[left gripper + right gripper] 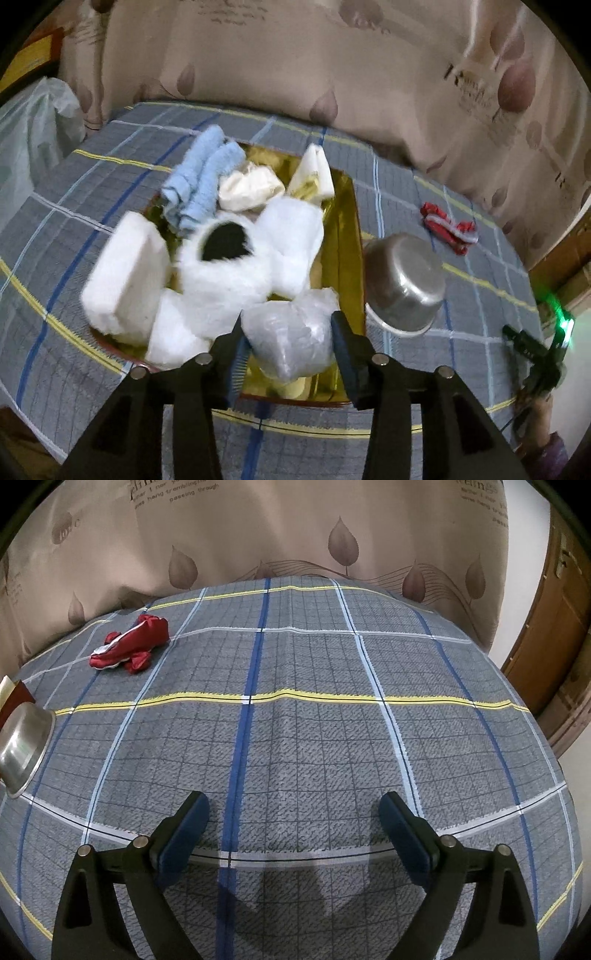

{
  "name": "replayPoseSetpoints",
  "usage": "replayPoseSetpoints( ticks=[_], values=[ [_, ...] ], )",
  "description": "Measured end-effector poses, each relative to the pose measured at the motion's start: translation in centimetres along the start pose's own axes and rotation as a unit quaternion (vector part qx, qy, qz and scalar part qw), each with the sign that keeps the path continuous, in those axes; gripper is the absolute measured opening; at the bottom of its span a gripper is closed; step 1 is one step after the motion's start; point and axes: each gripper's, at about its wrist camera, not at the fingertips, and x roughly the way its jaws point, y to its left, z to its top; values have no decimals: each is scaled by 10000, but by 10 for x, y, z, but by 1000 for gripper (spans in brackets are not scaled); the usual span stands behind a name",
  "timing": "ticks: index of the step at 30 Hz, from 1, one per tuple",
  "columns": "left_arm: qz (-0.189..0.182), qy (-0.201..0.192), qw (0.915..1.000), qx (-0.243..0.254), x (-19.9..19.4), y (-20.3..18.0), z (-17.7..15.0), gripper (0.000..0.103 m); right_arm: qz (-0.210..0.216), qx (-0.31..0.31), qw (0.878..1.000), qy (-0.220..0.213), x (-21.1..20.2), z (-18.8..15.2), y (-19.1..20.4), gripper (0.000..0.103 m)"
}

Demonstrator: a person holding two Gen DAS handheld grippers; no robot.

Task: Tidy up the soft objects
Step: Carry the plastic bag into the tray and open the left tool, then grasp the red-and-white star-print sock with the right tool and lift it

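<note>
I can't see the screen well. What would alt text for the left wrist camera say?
The left gripper holds a clear plastic bag between its fingers over a gold tray piled with white foam blocks, a blue towel and other soft items. The tray sits on a plaid cloth, with an overturned steel bowl and a red cloth to its right.

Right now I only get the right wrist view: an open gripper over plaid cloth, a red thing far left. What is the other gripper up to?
Observer: The left gripper has a clear bag between its fingers, above a gold tray.
Operator: What's in the tray?
Observer: White foam blocks, a blue towel, a cream cloth.
Operator: Is it tidy?
Observer: No, they are piled loosely.
</note>
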Motion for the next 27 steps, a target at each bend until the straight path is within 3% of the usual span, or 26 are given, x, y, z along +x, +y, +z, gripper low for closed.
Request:
replayPoseSetpoints(
  ticks=[2, 4, 7, 10, 14, 20, 24, 27],
  values=[
    [-82, -213, 9997, -63, -10, 0, 1, 68, -3, -2, 10000, 1, 0, 0, 0, 93],
    [-71, -453, 9989, -6, -15, 0, 3, 69, -17, -9, 10000, 2, 0, 0, 0, 93],
    [-220, -315, 9992, 147, -8, -5, 11, 69, -46, -18, 10000, 1, 0, 0, 0, 94],
    [-51, -386, 9985, 396, -7, -16, 18, 69, -77, -32, 10000, 1, 0, 0, 1, 95],
    [-84, -716, 9966, 404, -30, -24, 20, 69, -75, -38, 10000, 19, 1, 1, 0, 95],
    [600, -1317, 9893, 168, -71, -30, -16, 69, -59, -150, 9998, -102, -4, 2, 3, 95],
    [868, -1547, 9841, -43, -87, -26, -47, 69, 427, -516, 9970, -386, -20, 16, 27, 95],
    [922, -1567, 9833, 63, -87, -26, -51, 69, 1011, -1068, 9881, -459, -31, 44, 63, 95]
  ],
)
